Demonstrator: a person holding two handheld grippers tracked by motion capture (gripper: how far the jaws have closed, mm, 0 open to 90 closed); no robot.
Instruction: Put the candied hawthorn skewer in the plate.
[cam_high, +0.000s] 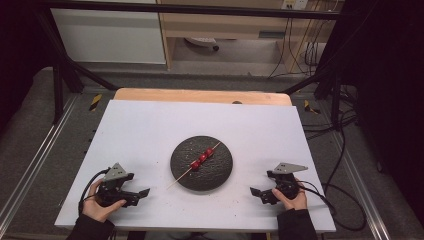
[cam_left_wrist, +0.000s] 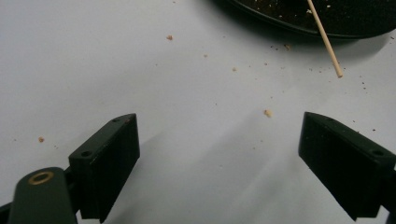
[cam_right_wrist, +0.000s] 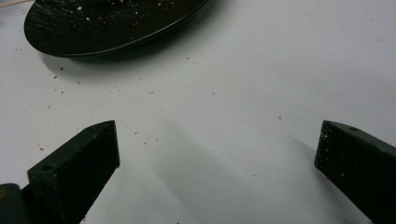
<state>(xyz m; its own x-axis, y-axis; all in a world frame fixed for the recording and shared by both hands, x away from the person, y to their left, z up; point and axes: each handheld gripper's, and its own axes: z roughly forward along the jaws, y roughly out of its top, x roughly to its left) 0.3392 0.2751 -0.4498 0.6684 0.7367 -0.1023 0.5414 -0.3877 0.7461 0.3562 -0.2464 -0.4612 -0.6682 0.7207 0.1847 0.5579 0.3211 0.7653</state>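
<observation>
Three red round pieces (cam_high: 202, 158) are seen threaded on the thin wooden skewer (cam_high: 193, 168) across the round black plate (cam_high: 220, 175); nothing is gripped, the left gripper (cam_high: 141, 195) and right gripper (cam_high: 256, 192) being held wide apart.

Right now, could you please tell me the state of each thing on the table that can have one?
Left gripper: open, holds nothing, rests on the table.
Right gripper: open, holds nothing, rests on the table.
Skewer: lies across the plate, one end past the rim, three red pieces on it.
Plate: flat on the table, crumbs on it.
Table: scattered with crumbs near the plate.
</observation>
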